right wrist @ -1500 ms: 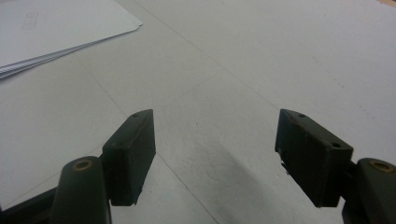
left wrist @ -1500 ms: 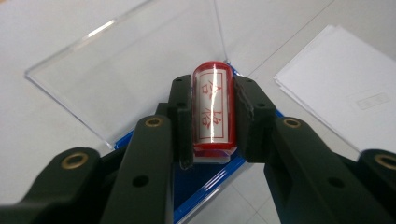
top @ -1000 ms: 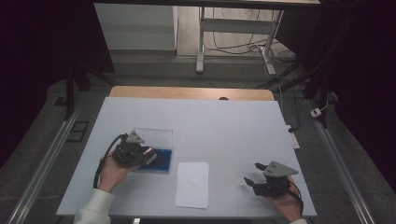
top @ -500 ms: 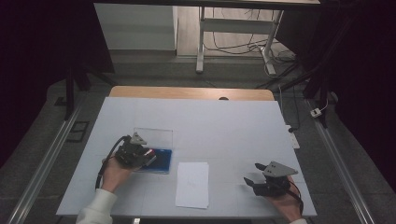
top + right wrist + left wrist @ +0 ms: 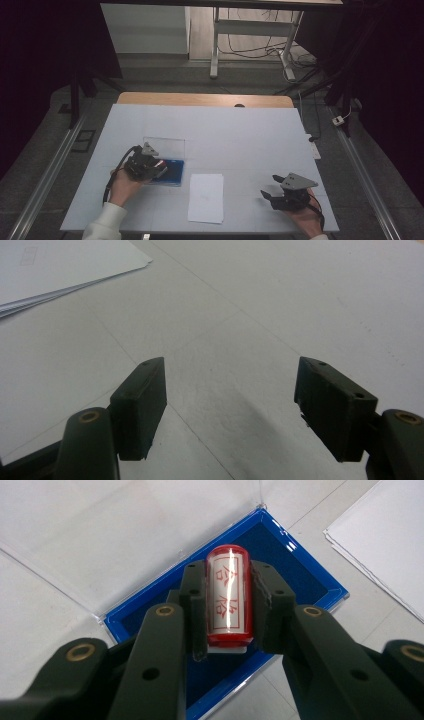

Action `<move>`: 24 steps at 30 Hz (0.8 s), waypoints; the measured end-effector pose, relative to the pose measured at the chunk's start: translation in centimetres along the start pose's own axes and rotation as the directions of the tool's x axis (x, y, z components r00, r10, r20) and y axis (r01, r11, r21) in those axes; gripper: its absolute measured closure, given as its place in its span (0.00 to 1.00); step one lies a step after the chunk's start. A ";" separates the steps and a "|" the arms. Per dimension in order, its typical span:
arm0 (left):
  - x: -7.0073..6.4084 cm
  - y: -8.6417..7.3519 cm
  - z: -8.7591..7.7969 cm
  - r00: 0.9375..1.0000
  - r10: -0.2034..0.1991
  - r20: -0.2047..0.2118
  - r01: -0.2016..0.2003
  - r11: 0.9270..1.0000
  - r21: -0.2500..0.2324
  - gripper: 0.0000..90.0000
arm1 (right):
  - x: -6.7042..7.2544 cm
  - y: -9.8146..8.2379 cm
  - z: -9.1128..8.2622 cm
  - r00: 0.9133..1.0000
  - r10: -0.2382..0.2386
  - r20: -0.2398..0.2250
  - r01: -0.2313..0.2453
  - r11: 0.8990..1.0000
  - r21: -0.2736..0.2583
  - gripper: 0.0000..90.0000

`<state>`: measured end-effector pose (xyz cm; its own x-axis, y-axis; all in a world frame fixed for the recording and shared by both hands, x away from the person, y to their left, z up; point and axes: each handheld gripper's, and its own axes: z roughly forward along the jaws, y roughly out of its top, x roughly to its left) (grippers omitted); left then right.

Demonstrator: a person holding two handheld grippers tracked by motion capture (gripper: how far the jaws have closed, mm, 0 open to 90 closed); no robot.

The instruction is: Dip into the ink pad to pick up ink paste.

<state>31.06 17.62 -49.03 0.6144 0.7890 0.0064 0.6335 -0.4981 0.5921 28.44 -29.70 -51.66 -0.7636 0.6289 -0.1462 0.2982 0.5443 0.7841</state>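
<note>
On the white table (image 5: 240, 135), the left gripper (image 5: 227, 605) clamps a red stamp (image 5: 228, 597) over the blue ink pad (image 5: 300, 575); the right gripper (image 5: 230, 405) rests with jaws apart near the paper (image 5: 206, 197).

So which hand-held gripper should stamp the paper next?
Left. The left hand-held gripper is already shut on the red stamp over the blue ink pad, beside the paper. The right hand-held gripper is open with nothing in it.
</note>
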 end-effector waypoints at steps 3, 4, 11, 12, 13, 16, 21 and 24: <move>-0.3 0.2 0.1 1.000 0.011 -0.017 -0.010 1.000 0.017 0.78 | 0.0 0.1 0.0 1.000 0.001 0.002 -0.001 1.000 0.003 0.32; -0.4 0.2 0.2 1.000 0.011 -0.020 -0.010 1.000 0.023 0.78 | 0.0 0.1 0.0 1.000 -0.002 0.002 0.002 1.000 0.003 0.32; -0.5 0.2 0.4 1.000 0.003 -0.025 -0.002 0.999 0.033 0.78 | 0.1 0.1 -0.1 1.000 -0.003 0.005 0.003 1.000 0.002 0.32; -0.4 0.1 0.4 1.000 0.001 -0.023 0.000 1.000 0.031 0.78 | 0.1 0.1 -0.1 1.000 -0.002 0.005 0.002 1.000 0.002 0.32; -0.5 0.1 0.4 1.000 0.000 -0.024 0.000 1.000 0.030 0.78 | 0.1 0.1 -0.1 1.000 -0.002 0.005 0.002 1.000 0.001 0.32; -0.6 0.1 0.4 0.999 0.007 -0.035 -0.006 0.999 0.036 0.78 | 0.2 0.2 -0.1 1.000 -0.004 0.008 0.004 1.000 0.002 0.32; -0.7 0.0 0.5 0.999 0.010 -0.040 -0.009 0.999 0.031 0.78 | 0.3 0.2 0.0 1.000 -0.004 0.004 0.004 1.000 -0.001 0.32; -0.7 0.0 0.5 0.999 0.013 -0.045 -0.012 0.999 0.031 0.78 | 0.3 0.2 0.0 1.000 -0.004 0.004 0.004 1.000 0.000 0.32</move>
<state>30.87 16.82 -49.44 0.6009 0.7977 0.0508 0.6403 -0.5184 0.5669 28.27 -29.36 -51.53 -0.7624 0.6290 -0.1520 0.2950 0.5469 0.7835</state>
